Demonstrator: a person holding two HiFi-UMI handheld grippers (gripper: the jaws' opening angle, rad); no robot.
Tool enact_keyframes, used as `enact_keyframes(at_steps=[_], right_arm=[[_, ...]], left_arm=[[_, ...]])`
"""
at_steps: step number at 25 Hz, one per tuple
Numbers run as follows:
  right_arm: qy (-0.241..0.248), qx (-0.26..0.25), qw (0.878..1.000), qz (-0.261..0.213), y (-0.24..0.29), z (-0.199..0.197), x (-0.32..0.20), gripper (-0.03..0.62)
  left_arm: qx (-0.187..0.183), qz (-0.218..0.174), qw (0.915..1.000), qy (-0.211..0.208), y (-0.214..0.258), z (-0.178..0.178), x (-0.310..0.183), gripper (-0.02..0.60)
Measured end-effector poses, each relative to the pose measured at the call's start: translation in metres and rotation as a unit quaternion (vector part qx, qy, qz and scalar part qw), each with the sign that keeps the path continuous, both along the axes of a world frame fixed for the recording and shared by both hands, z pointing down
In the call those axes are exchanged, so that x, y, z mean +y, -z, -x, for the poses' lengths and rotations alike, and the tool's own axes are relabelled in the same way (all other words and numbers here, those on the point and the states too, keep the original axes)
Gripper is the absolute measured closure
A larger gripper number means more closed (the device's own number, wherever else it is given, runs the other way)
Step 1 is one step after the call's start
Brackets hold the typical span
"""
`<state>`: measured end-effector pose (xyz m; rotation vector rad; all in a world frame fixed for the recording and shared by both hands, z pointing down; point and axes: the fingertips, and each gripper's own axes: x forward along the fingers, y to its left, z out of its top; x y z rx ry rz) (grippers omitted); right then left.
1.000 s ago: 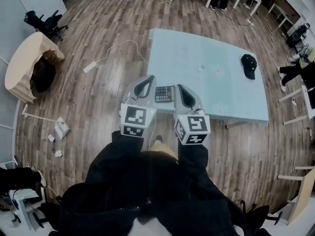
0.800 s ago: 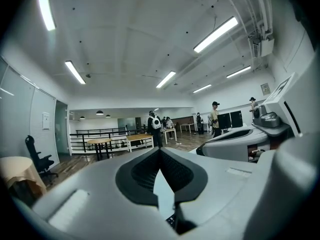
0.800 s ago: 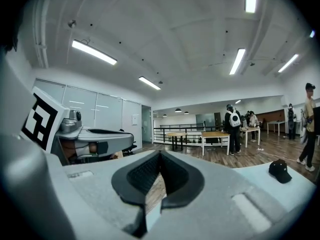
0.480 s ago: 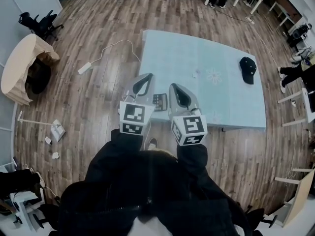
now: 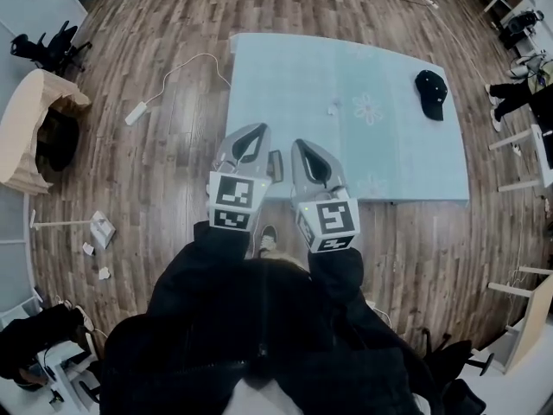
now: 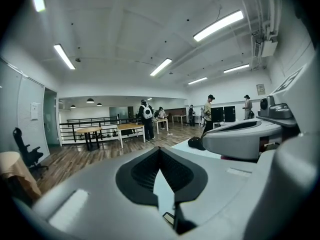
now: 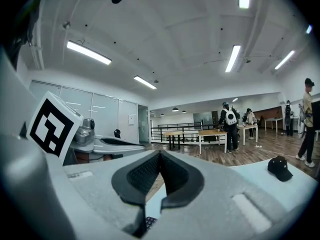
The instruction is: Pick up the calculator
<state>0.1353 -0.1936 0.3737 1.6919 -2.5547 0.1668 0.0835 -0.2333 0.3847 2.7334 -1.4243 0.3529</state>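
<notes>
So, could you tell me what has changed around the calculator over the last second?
Both tools advanced over the near edge of the table: the left tool and the right tool closed in beside the calculator, now mostly hidden between them. Nothing was gripped. Both tools stay shut, the calculator stays flat on the table, the black cap unmoved.

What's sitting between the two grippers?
The calculator, mostly hidden, lies near the table's near edge between the left gripper and right gripper; the head view shows it.
</notes>
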Motion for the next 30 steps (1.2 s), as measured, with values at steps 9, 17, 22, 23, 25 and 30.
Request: enact_keyframes(at_steps=[9,17,22,23,25,30], right_arm=[[-0.025,-0.011,0.999,0.046,-0.038,0.0,0.0,0.594],[-0.022,0.0,0.993,0.114,-0.089,0.02,0.0,0.594],[-0.023,-0.01,0.989,0.143,-0.109,0.025,0.0,0.594],[-0.024,-0.012,0.988,0.151,-0.114,0.024,0.0,0.594],[-0.029,-0.013,0.985,0.168,-0.128,0.022,0.0,0.594],[-0.026,-0.005,0.977,0.211,-0.169,0.019,-0.001,0.594]], left_arm=[[-0.016,0.052,0.9985,0.003,-0.046,0.016,0.003,0.583],[-0.016,0.107,0.9941,0.009,-0.094,0.044,0.002,0.583],[-0.021,0.144,0.9893,0.015,-0.124,0.063,0.002,0.583],[-0.023,0.153,0.9879,0.016,-0.132,0.067,0.003,0.583],[-0.028,0.172,0.9846,0.017,-0.148,0.072,0.006,0.583],[-0.034,0.214,0.976,0.02,-0.187,0.078,0.01,0.582]])
